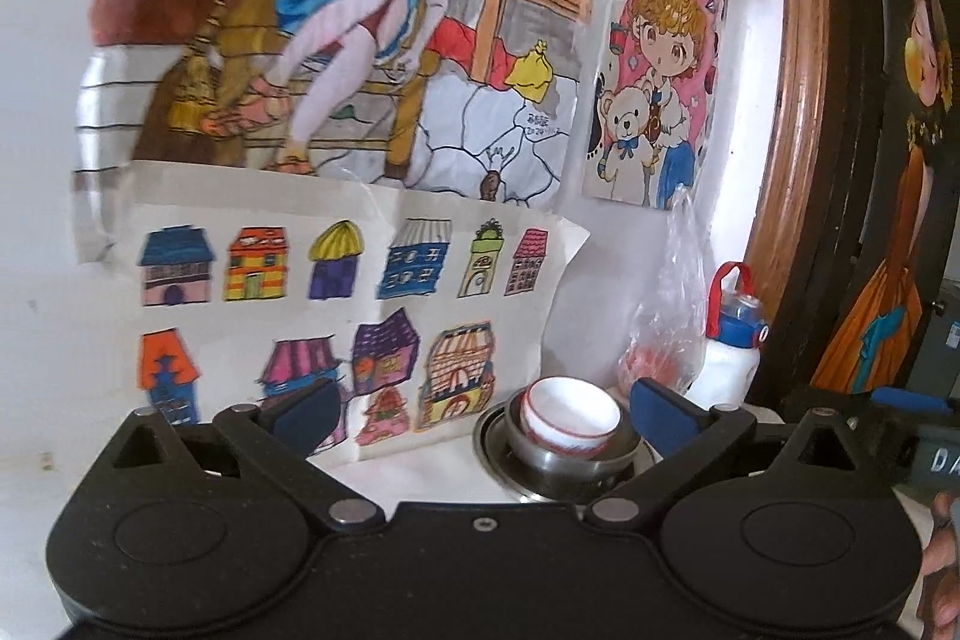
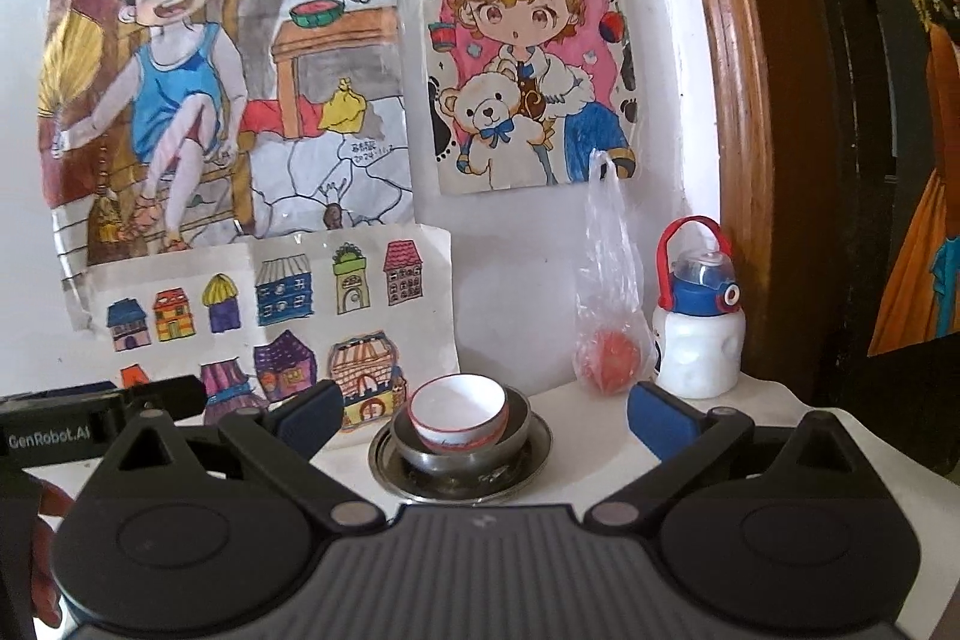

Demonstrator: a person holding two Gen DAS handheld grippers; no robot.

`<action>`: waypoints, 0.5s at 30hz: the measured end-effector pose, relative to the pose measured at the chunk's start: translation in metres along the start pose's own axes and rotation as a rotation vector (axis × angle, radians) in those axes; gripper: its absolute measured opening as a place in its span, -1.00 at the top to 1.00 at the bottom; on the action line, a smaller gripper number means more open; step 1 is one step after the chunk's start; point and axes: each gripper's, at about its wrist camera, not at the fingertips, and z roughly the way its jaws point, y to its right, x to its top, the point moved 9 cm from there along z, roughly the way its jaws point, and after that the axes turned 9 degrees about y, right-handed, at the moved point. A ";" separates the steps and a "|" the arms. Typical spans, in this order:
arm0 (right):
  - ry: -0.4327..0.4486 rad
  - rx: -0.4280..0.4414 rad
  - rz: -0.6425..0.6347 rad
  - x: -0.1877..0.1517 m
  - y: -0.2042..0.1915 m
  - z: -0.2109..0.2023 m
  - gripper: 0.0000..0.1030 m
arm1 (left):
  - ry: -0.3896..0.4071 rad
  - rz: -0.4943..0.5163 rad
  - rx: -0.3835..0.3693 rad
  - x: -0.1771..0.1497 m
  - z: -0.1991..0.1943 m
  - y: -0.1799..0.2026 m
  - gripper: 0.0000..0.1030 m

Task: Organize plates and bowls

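A white bowl with a red rim (image 1: 570, 419) (image 2: 459, 412) sits tilted inside a steel bowl (image 1: 567, 454) (image 2: 516, 427), which rests on a steel plate (image 1: 495, 445) (image 2: 540, 451) on the white table. My left gripper (image 1: 480, 415) is open and empty, short of the stack, which lies toward its right finger. My right gripper (image 2: 483, 415) is open and empty, with the stack centred between its blue fingers (image 2: 660, 421) but farther back. The left gripper body (image 2: 66, 418) shows at the left of the right wrist view.
A clear plastic bag with a red fruit (image 2: 606, 340) (image 1: 666, 340) and a white bottle with a blue and red lid (image 2: 699, 334) (image 1: 732, 340) stand behind the stack at the right. Children's drawings (image 2: 270, 316) cover the wall. A wooden frame (image 2: 732, 100) stands at the right.
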 end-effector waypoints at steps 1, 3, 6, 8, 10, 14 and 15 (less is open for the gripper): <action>0.000 -0.001 -0.001 -0.001 -0.001 -0.005 -1.00 | -0.001 -0.001 -0.001 -0.002 -0.006 -0.002 -0.99; 0.003 -0.005 0.002 -0.004 -0.003 -0.014 -1.00 | -0.002 -0.009 -0.007 -0.005 -0.018 -0.004 -0.98; 0.009 -0.005 0.019 -0.011 -0.006 -0.030 -1.00 | -0.001 -0.010 -0.008 -0.009 -0.033 -0.005 -0.99; 0.014 -0.004 0.015 -0.015 -0.008 -0.041 -1.00 | 0.004 -0.001 -0.010 -0.012 -0.044 -0.005 -0.99; 0.017 -0.005 0.009 -0.020 -0.011 -0.052 -1.00 | 0.006 0.011 -0.014 -0.015 -0.054 -0.003 -0.99; 0.013 -0.004 0.021 -0.030 -0.012 -0.068 -1.00 | 0.020 0.022 -0.016 -0.023 -0.071 -0.001 -0.99; 0.013 -0.006 0.022 -0.031 -0.011 -0.071 -1.00 | 0.021 0.025 -0.015 -0.025 -0.076 -0.001 -0.99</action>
